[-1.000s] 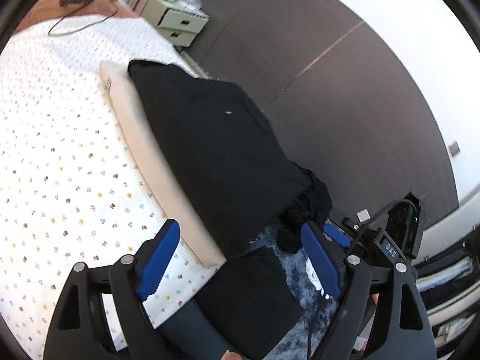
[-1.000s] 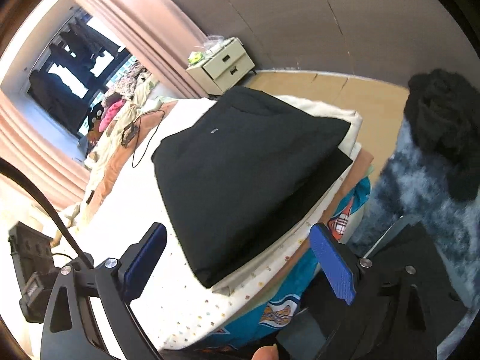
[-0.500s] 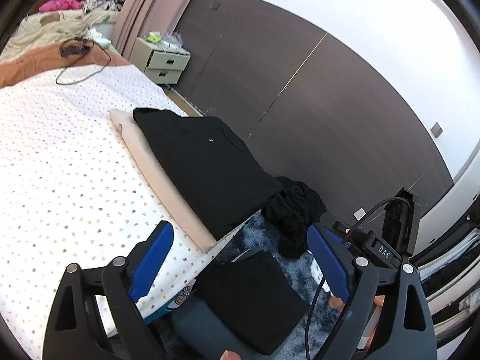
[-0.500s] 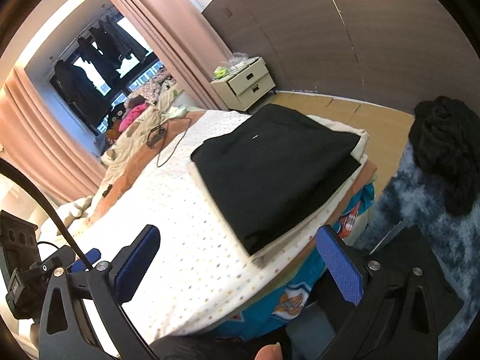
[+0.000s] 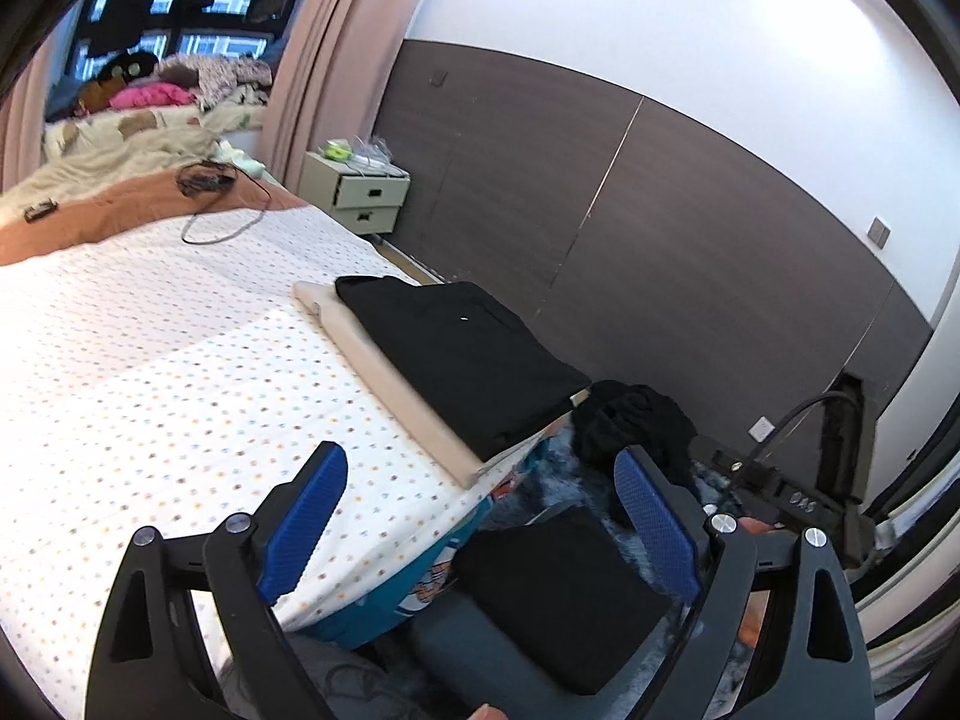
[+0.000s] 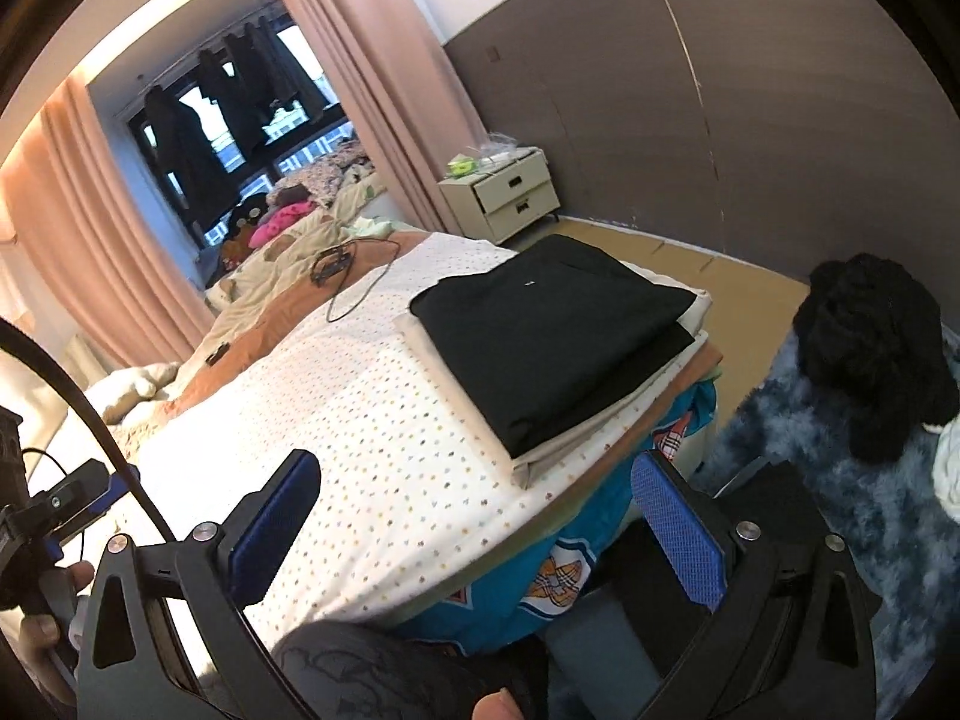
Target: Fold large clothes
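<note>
A folded black garment lies on top of a folded beige one at the corner of the bed; both also show in the right wrist view, the black one above the beige one. My left gripper is open and empty, held back from the stack over the bed edge. My right gripper is open and empty, also held back from the stack. A crumpled black garment lies on the rug beside the bed.
The dotted bed sheet spreads left. A cable lies on the brown blanket. A nightstand stands by the dark wall. A blue fluffy rug and a dark stool are below.
Both grippers have pulled back and up from the folded stack, which now looks smaller and farther. Both stay open.
</note>
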`<state>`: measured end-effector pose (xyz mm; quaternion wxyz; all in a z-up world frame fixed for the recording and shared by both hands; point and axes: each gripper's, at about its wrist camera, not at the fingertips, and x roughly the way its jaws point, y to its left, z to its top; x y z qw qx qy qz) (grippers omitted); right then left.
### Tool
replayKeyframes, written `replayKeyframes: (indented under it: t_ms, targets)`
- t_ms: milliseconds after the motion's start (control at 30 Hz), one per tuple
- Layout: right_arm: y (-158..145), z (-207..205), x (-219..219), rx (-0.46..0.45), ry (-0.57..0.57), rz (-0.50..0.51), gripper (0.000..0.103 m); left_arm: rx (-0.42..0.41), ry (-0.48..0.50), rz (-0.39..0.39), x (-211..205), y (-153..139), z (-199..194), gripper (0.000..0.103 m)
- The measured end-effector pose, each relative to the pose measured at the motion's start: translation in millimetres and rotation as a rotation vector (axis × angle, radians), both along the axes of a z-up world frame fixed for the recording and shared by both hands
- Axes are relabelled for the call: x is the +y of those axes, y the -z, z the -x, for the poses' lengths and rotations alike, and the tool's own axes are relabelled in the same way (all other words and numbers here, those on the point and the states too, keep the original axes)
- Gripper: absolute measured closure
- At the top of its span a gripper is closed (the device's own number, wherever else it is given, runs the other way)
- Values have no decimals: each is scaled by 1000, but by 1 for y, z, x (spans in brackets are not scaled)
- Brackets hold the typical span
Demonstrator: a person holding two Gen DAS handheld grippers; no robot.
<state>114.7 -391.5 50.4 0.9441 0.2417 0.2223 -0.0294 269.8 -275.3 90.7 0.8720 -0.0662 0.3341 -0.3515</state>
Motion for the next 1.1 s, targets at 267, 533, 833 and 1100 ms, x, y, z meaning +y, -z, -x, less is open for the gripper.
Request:
replayKeyframes:
  t_ms: [267,533,833,1100]
  targets:
    - [12,40,10,-70,-60,27,0,-85,-76,-40,28,1,51,11]
    - [27,70,28,-107,-91,88,0,-149,-140,-62,60,6,97,11]
    - [46,101,44,-146,-97,125,0,-219,-204,-56,88,26,147,11]
    - [60,118,72,-151,-148,171,0,-246,-250,-79,110,40,181,11]
